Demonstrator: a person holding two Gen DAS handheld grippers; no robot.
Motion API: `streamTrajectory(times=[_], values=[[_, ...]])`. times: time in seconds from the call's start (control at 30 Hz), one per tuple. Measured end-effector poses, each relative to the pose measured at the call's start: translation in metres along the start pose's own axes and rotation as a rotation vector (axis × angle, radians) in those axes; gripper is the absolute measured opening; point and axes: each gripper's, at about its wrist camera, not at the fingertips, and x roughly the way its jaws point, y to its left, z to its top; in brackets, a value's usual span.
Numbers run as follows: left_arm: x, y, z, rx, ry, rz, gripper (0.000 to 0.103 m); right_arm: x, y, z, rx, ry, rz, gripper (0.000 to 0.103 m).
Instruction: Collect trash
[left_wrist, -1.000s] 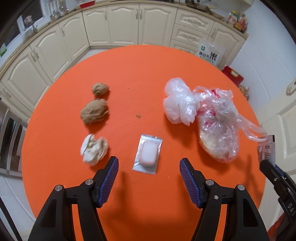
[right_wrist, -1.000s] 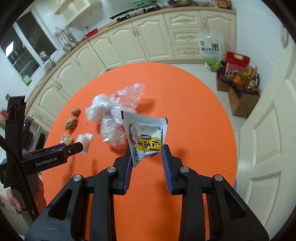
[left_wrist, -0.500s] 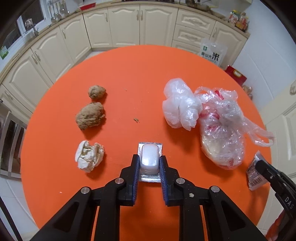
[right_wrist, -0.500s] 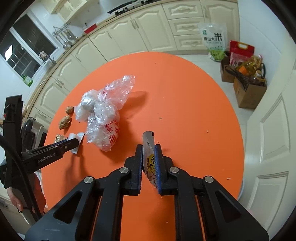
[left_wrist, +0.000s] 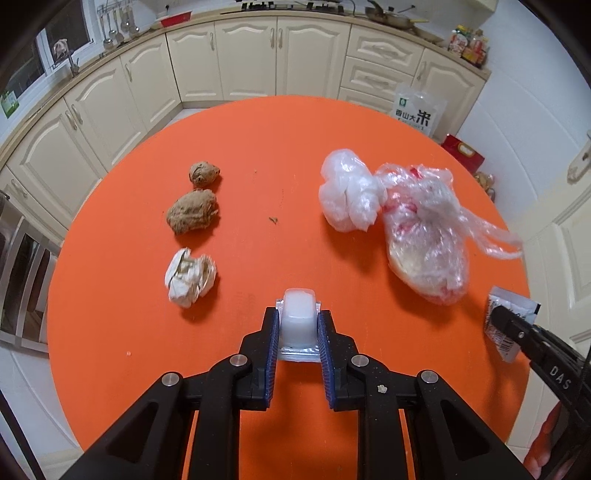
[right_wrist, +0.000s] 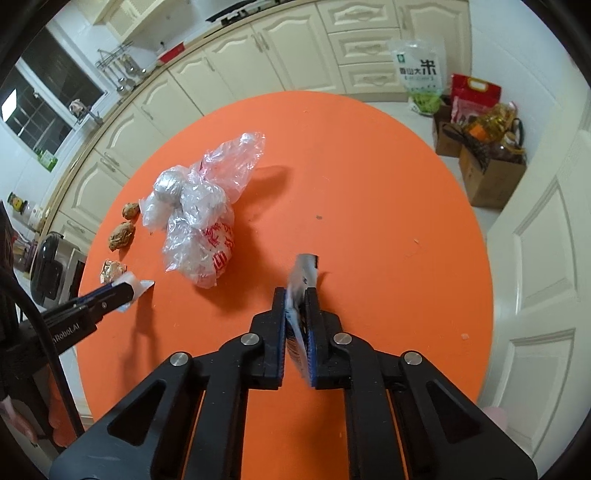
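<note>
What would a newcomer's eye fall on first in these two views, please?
Probably the round bright orange table, which fills both views. Next, the left claw shut on a white blister packet with a silver foil base at the near edge, and the right claw pinching a printed snack sachet edge-on. Then the crumpled clear plastic bags with red print to the right, opposite two brown fibrous lumps and a crumpled white paper wad.

Lit evenly from overhead, soft shadows on the orange table (left_wrist: 280, 147). Strongly fisheye-bent, vignetted black at corners. Slightly blurred on the snack packet (right_wrist: 301, 280).
</note>
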Motion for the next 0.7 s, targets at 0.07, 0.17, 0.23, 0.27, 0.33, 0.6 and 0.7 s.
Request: streamTrajectory(times=[0.07,0.17,0.23,0.27,0.33,0.6,0.7], values=[[-0.007,-0.004,-0.005,0.006,-0.007,-0.004,0.017,-0.008,-0.003,-0.005,0.010,-0.009,-0.001,0.008],[-0.019,-0.015,-0.014,0.031,-0.022,-0.028,0.016,-0.025,-0.007,-0.013,0.025,-0.032,0.003,0.008],[-0.026,-0.024,-0.020,0.052,-0.035,-0.033,0.016,-0.039,-0.012,-0.019,0.039,-0.057,-0.008,0.008],[-0.029,-0.028,-0.024,0.064,-0.042,-0.041,0.015,-0.046,-0.015,-0.023,0.048,-0.073,-0.015,0.008],[-0.035,-0.038,-0.031,0.086,-0.050,-0.066,0.012,-0.060,-0.021,-0.031,0.062,-0.095,-0.019,0.008],[-0.049,-0.041,-0.048,0.080,-0.033,-0.120,0.018,-0.099,-0.040,-0.058,0.106,-0.147,-0.057,0.008],[-0.041,-0.029,-0.049,0.038,-0.012,-0.077,0.036,-0.103,-0.040,-0.065,0.108,-0.148,-0.055,0.009]])
